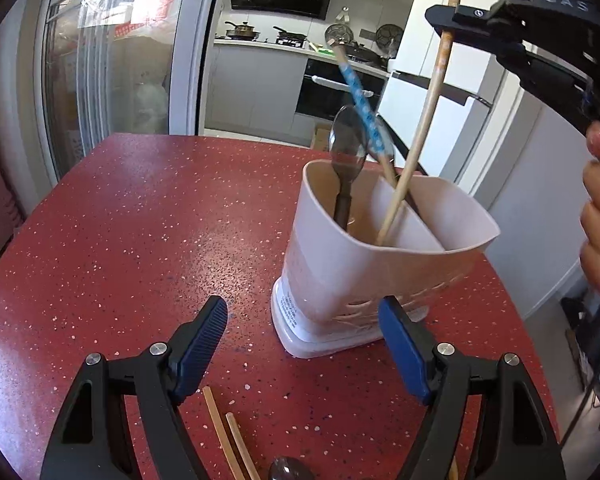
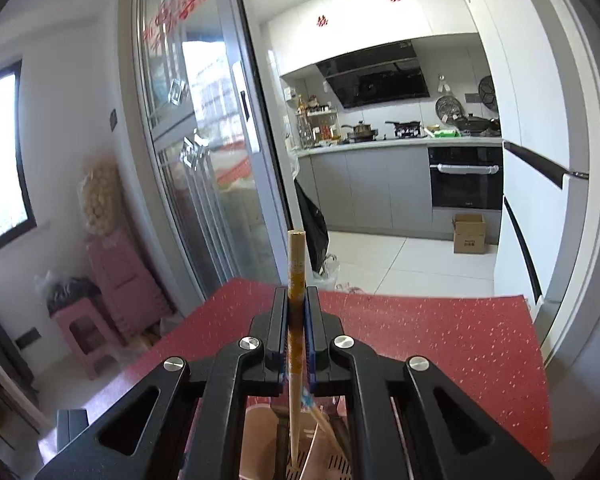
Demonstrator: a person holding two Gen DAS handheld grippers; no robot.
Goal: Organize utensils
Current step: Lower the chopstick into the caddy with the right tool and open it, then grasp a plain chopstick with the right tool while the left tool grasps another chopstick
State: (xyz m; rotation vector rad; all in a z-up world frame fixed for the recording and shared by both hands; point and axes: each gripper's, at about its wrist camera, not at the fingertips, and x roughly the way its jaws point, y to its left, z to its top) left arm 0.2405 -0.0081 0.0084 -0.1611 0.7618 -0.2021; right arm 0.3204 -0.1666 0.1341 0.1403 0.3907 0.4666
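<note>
Left wrist view: the left tool (image 1: 302,330) hangs with its jaws wide apart and nothing between them above the red speckled table (image 1: 140,220), where two wooden chopsticks (image 1: 228,440) and a spoon bowl (image 1: 288,470) lie at the near edge. Just beyond stands the pale utensil holder (image 1: 364,276), its divided compartments containing an upright metal spoon (image 1: 346,168) and a blue-patterned utensil (image 1: 362,108). Right wrist view: the right tool (image 2: 296,312) is clamped on a wooden chopstick (image 2: 296,264), whose lower end dips into the holder's near compartment.
</note>
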